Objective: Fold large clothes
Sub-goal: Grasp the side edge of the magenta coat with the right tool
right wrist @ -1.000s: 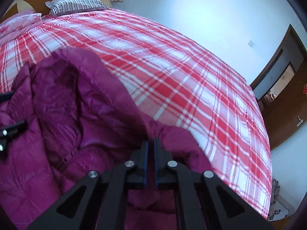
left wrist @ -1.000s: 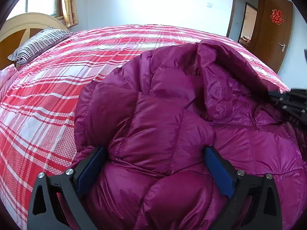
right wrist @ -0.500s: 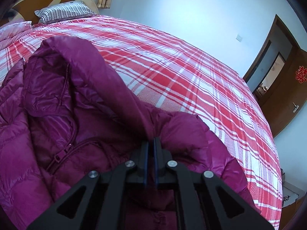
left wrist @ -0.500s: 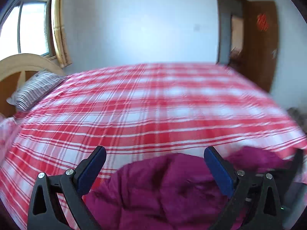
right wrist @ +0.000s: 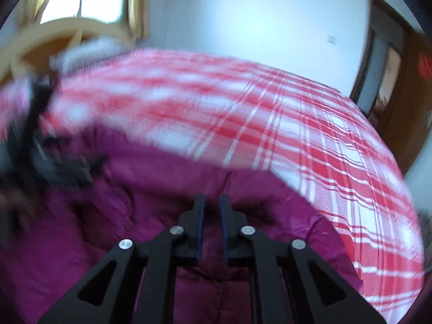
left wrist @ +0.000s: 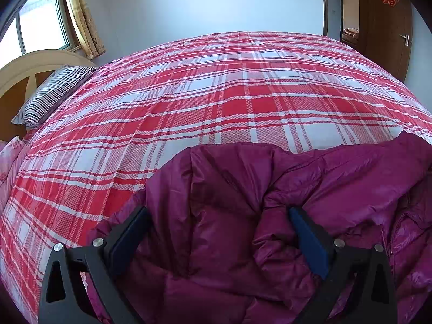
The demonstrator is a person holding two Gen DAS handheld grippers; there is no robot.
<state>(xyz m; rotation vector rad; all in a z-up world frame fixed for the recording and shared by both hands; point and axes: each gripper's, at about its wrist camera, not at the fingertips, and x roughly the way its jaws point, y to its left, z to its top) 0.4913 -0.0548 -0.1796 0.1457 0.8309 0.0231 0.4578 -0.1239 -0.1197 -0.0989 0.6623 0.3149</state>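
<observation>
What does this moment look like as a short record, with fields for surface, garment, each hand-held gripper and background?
surface: bed with red and white checked cover
garment: purple padded jacket, crumpled at the near edge
left hand-held gripper: open wide, jacket bulging between its fingers
right hand-held gripper: narrow gap between fingers, over the jacket; view blurred, grip unclear
background: striped pillow, window, brown door

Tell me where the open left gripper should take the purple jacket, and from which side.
Take the raised ridge of the purple jacket lying between the spread fingers of the left gripper. Come in low from the near edge of the bed, straight ahead: the fold stands up, puffy, so the fingers can probably close across it.
</observation>
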